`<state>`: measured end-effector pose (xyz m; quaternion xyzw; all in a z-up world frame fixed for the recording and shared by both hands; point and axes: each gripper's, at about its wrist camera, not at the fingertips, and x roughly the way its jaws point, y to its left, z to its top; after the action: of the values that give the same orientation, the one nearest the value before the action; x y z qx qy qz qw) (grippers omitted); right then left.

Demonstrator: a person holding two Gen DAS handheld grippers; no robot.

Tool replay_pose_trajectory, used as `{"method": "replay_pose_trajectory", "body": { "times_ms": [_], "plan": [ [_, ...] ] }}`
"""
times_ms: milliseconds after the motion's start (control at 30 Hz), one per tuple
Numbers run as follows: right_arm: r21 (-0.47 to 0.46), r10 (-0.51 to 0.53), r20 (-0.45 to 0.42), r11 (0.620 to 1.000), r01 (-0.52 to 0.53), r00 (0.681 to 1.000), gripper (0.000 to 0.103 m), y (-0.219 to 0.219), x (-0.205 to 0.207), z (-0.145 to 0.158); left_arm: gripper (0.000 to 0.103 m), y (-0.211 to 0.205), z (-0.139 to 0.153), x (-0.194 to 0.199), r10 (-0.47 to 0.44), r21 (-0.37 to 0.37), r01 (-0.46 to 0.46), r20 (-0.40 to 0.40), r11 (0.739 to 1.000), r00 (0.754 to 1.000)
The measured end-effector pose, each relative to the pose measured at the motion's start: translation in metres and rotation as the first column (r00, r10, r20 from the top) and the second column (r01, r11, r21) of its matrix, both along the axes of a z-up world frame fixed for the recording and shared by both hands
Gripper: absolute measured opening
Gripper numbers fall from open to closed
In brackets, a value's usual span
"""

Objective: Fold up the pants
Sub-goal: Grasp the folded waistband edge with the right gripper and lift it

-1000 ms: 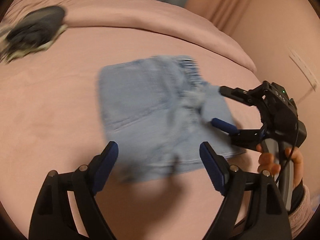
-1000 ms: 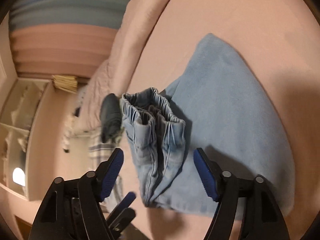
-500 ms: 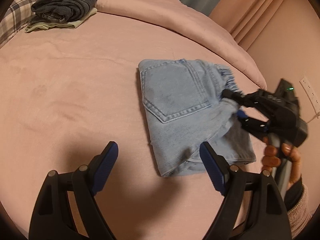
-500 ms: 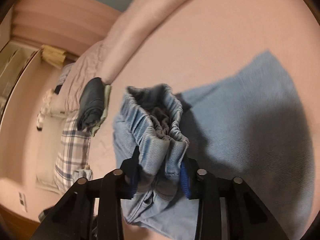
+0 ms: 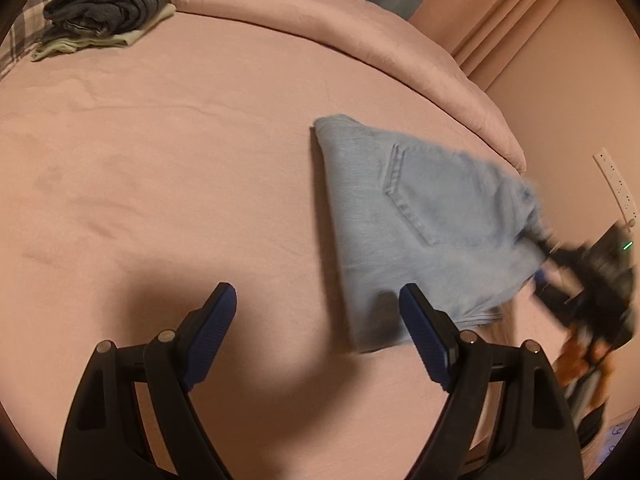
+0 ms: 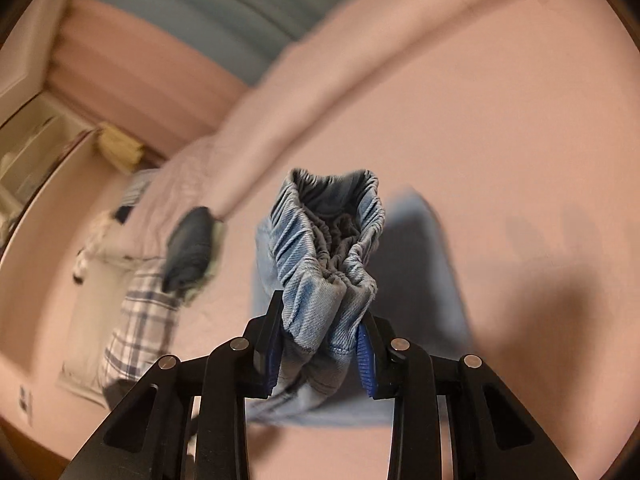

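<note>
Light blue denim shorts (image 5: 424,216) lie folded on the pink bed (image 5: 160,160), back pocket up, their right side pulled up off the cover. My right gripper (image 6: 320,320) is shut on the bunched elastic waistband (image 6: 328,232), which stands up between its blue pads. In the left wrist view the right gripper (image 5: 544,276) is a dark blur at the shorts' right edge. My left gripper (image 5: 316,296) hangs open over the bed by the shorts' near left corner, with only the shorts' corner beneath its right finger.
A stack of folded dark clothes (image 5: 108,8) lies at the far left on a pale garment, beside plaid cloth (image 5: 16,40). A rolled pink duvet (image 5: 320,20) runs along the far side. A wall socket strip (image 5: 616,184) is on the right. Bare pink cover fills the left.
My right gripper has gone from open around the waistband to shut on it, and has lifted and pulled it rightward, so the shorts shifted and turned. The left gripper has stayed open, almost still.
</note>
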<state>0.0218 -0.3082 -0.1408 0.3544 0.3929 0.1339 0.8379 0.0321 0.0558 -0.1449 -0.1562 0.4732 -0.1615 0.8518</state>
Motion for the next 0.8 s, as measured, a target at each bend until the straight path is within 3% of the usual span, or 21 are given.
{"method": "replay_pose_trajectory", "body": {
  "times_ms": [167, 300, 433, 533, 700, 800],
  "plan": [
    [0.040, -0.022, -0.115, 0.999, 0.027, 0.993, 0.033, -0.010, 0.005, -0.051, 0.084, -0.017, 0.003, 0.004, -0.035, 0.016, 0.035, -0.003, 0.999, 0.999],
    [0.018, 0.024, -0.109, 1.000, -0.022, 0.994, 0.034, -0.006, 0.009, -0.044, 0.084, -0.022, 0.004, 0.007, -0.051, 0.030, 0.051, 0.001, 0.998, 0.999],
    [-0.020, 0.027, -0.107, 0.999, -0.029, 0.994, 0.048, -0.011, 0.001, -0.032, 0.084, -0.024, 0.003, 0.011, -0.060, 0.033, 0.060, -0.004, 0.998, 0.998],
    [-0.119, 0.005, -0.055, 0.993, -0.012, 0.998, 0.057, -0.016, -0.010, -0.015, 0.084, -0.026, 0.005, 0.012, -0.069, 0.041, 0.068, 0.010, 0.997, 0.998],
    [-0.271, -0.013, 0.033, 0.962, 0.022, 0.999, 0.057, -0.007, -0.015, 0.009, 0.084, -0.030, 0.011, 0.024, -0.065, 0.014, 0.065, 0.033, 0.998, 0.997],
    [-0.358, 0.001, 0.082, 0.933, 0.028, 0.997, 0.057, 0.003, -0.011, 0.020, 0.084, -0.045, 0.017, 0.031, -0.094, 0.047, 0.092, 0.058, 0.995, 0.994]
  ]
}}
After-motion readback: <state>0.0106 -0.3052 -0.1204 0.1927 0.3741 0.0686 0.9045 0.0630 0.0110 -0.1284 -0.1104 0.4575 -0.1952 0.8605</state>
